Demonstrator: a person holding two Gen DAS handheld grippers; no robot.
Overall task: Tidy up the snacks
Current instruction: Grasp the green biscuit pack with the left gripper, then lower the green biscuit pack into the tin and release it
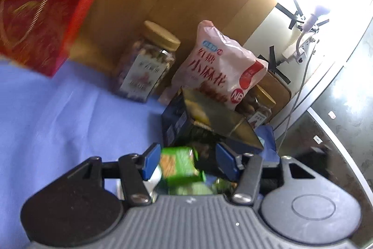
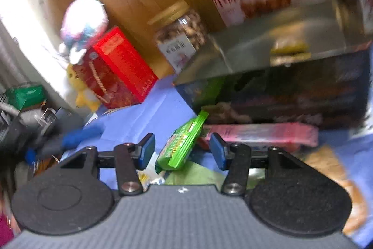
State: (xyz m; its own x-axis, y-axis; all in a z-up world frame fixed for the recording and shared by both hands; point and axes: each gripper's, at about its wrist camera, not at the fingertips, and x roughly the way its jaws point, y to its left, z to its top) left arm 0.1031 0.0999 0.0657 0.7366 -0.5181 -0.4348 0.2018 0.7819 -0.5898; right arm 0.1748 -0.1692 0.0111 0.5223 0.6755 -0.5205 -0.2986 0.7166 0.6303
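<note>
Both grippers' fingers spread wide, holding nothing: left gripper (image 1: 188,161) and right gripper (image 2: 183,151) frame the green snack pack (image 2: 180,146) at lower centre. The dark box (image 2: 291,85) looks part-filled; loose packs remain.

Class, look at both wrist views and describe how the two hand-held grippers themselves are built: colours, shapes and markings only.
The left gripper and right gripper look alike: two blue rectangular finger pads on black linkage bars joined by silver screws, flanked by rounded black housings with a circular outline on one. A grey ribbed body sits below, carrying a small white mark at its top centre. No cables or sleeves show.
</note>
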